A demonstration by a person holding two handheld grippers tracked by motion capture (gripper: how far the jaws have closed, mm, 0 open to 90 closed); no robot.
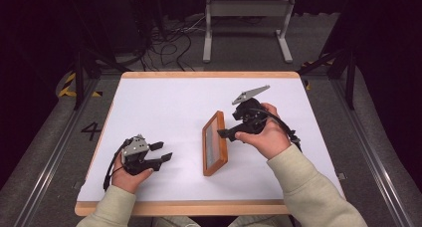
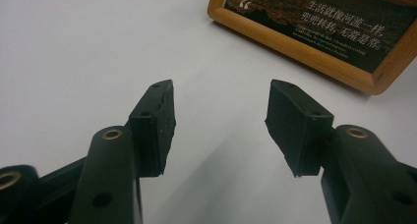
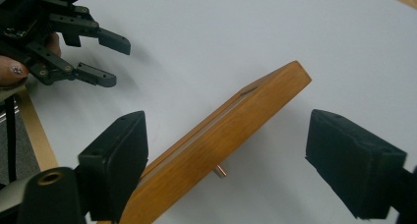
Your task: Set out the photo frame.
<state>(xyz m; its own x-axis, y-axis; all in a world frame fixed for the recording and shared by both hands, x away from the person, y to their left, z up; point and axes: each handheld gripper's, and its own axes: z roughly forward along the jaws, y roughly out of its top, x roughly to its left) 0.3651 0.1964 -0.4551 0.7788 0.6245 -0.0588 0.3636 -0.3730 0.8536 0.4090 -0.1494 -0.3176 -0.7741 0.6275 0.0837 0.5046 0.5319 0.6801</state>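
A wooden picture frame (image 1: 215, 143) lies near the table's middle, its dark picture with white text facing left. Its right long edge is raised off the white tabletop (image 1: 164, 102). My right gripper (image 1: 228, 127) is at that raised edge, open. In the right gripper view the frame (image 3: 216, 145) runs edge-on between the spread jaws of my right gripper (image 3: 228, 150), and a small metal peg sticks out of its back. My left gripper (image 1: 164, 151) rests open at the front left, pointing at the frame. A corner of the frame (image 2: 314, 57) lies beyond the left gripper (image 2: 221, 118).
The table has a wooden rim (image 1: 199, 207). On the floor beyond the far edge are a white metal stand (image 1: 246, 18) and loose cables (image 1: 169, 43). The left gripper (image 3: 105, 57) also appears at the upper left of the right gripper view.
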